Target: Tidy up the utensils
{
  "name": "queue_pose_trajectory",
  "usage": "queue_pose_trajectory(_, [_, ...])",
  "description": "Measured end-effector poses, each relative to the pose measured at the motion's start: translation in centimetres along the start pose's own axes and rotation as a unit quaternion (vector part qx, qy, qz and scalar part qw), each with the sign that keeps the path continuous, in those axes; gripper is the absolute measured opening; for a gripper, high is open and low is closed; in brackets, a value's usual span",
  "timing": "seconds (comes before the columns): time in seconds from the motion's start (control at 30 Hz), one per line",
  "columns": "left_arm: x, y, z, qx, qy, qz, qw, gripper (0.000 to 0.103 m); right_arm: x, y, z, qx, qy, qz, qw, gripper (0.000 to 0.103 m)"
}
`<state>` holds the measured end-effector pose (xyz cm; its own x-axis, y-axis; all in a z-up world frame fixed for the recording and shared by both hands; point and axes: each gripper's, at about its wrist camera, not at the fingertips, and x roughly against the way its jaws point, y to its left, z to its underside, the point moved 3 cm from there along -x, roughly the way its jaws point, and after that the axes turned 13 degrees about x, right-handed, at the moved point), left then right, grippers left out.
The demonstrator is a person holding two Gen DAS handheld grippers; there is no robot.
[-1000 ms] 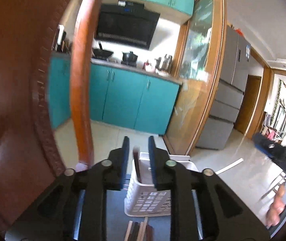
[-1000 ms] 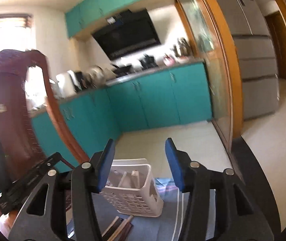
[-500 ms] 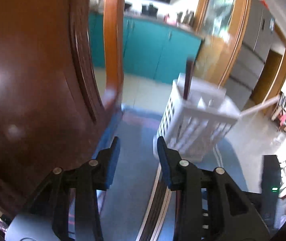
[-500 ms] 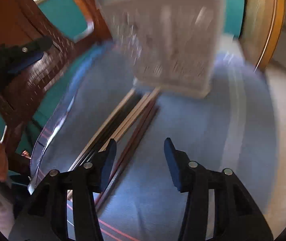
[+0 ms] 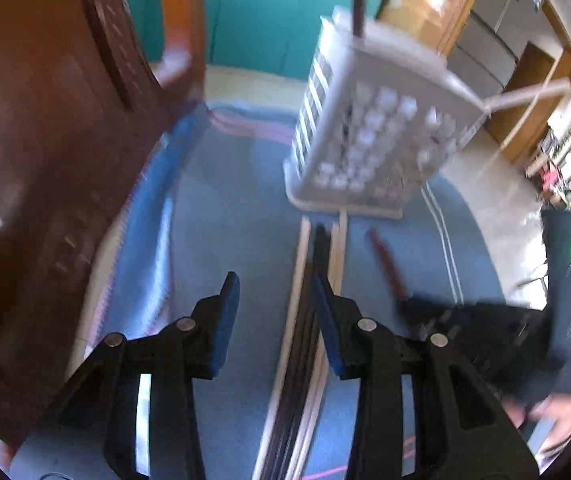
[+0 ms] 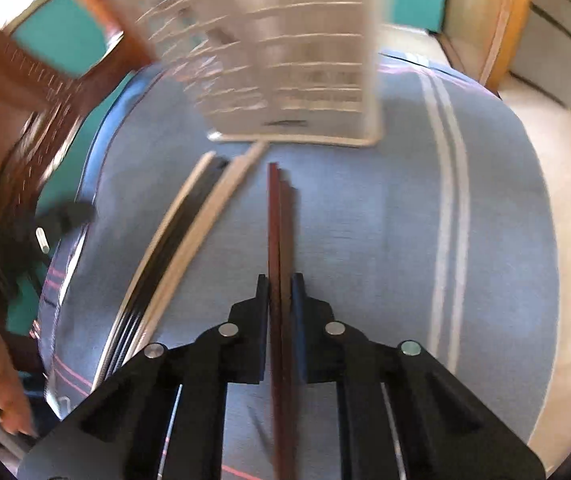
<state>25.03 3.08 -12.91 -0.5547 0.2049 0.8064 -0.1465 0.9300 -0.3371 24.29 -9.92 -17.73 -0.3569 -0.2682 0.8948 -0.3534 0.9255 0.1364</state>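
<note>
Right gripper is closing its jaws on a pair of dark reddish-brown chopsticks lying on the blue cloth-covered worktop. Left gripper is hovering partly open and empty beside a bundle of pale and black chopsticks. A white perforated plastic utensil basket is standing just beyond both bundles.

You're working in a home kitchen-dining area — teal cabinets, a grey fridge, a carved wooden chair beside a blue tablecloth.
</note>
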Motion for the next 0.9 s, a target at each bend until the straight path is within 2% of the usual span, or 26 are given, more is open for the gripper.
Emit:
queue_pose_trajectory(0.13, [-1.9,-1.0,1.9,-0.017,0.041,-0.005,0.999,0.039,1.5,-2.7,0.5,-0.045,-0.005,-0.018,0.999,0.012])
queue_pose_trajectory(0.23, [-3.0,-1.4,3.2,-0.025,0.064,-0.013,0.9975,0.047,2.2,-4.0,0.4,-0.049,-0.007,-0.031,0.998,0.012])
queue_pose_trajectory(0.37, [-3.0,-2.1,4.2,-0.042,0.056,-0.022,0.9973,0.048,3.1,-5.3,-0.4,-0.044,-0.024,-0.03,0.998,0.013])
queue_pose_trajectory(0.5, [-3.0,-3.0,5.2,-0.044,0.043,-0.041,0.9973,0.037,2.9,-5.9,-0.5,-0.043,-0.028,-0.029,0.998,0.013])
queue_pose_trajectory(0.57, [-3.0,-3.3,5.6,-0.038,0.044,-0.034,0.9977,0.036,2.5,-5.4,-0.6,-0.043,-0.026,-0.028,0.998,0.013])
queue_pose_trajectory(0.67, [-2.8,-4.3,6.7,-0.029,0.071,0.012,0.997,0.035,2.3,-5.1,-0.5,-0.042,-0.024,-0.026,0.998,0.014])
queue_pose_trajectory(0.77, [-2.7,-5.3,7.4,-0.036,0.084,0.041,0.995,0.035,2.2,-5.1,-0.5,-0.042,-0.022,-0.021,0.999,0.016])
queue_pose_trajectory(0.9, [-3.1,-5.3,6.9,-0.042,0.068,0.021,0.9966,0.035,1.7,-5.1,-0.3,-0.036,-0.012,-0.008,0.999,0.017])
